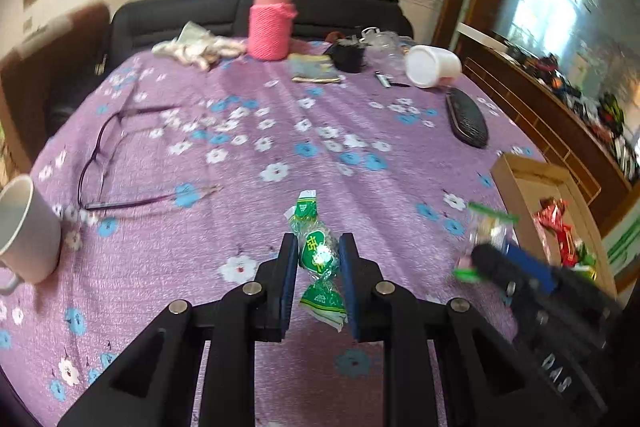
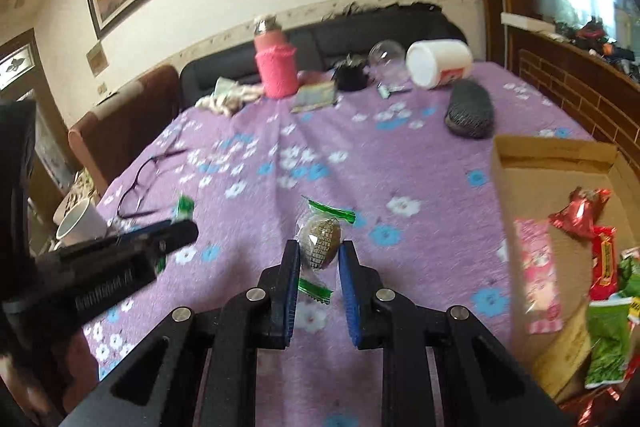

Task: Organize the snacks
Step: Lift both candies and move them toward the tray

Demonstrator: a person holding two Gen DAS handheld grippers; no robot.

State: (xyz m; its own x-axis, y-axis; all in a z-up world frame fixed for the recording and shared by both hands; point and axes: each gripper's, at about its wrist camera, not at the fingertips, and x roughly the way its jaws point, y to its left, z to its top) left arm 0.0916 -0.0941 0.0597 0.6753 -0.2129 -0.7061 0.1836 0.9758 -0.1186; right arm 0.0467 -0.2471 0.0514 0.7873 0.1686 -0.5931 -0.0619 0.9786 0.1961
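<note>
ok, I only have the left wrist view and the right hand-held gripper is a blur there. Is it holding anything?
Observer: Yes. The right hand-held gripper is closed on a brown candy in clear wrap with green ends.
Operator: What's in the cardboard box besides the red wrappers?
Observer: A pink packet is in there too.
Operator: Anything else?
Observer: Green packets at the near end.

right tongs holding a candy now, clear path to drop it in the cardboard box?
Probably yes. The right tongs are shut on the clear-wrapped candy, and the cardboard box sits open-topped just to their right on the table. Only bare cloth lies between; the left tongs are on the other side.
</note>
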